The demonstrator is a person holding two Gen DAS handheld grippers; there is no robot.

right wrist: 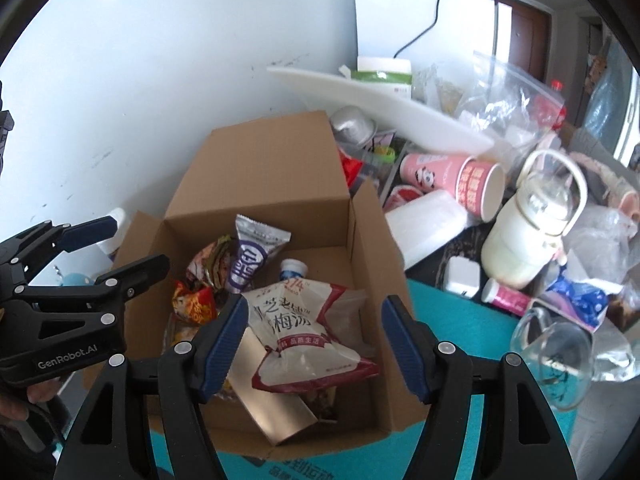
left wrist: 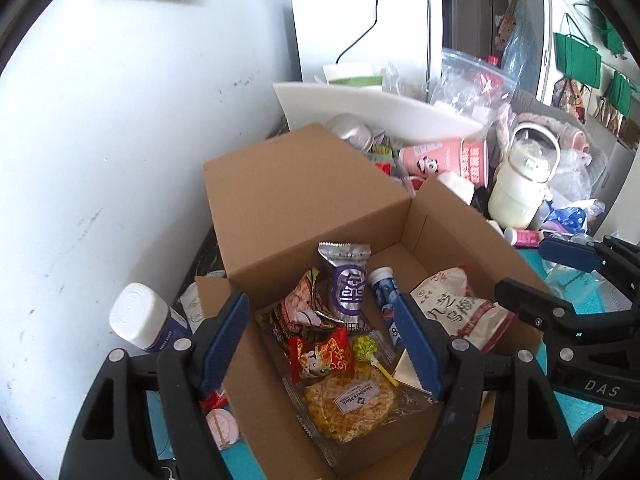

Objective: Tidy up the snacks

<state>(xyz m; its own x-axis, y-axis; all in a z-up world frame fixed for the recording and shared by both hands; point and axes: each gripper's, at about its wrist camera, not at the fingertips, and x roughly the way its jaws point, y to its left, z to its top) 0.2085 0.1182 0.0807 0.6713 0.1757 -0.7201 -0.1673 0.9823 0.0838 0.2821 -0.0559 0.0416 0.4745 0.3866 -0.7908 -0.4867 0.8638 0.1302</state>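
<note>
An open cardboard box stands against the wall with snacks inside. In it lie a white-and-red pouch, a silver-purple packet, a blue tube and a red packet. A yellow cracker pack and a green lollipop are there too. My left gripper hangs open above the box's left half, nothing between its pads. My right gripper hovers open above the pouch, apart from it.
A white bottle stands left of the box by the wall. Right of the box lie pink paper cups, a milky jug with a handle, a pink tube, a glass and plastic bags. A white tray lies behind.
</note>
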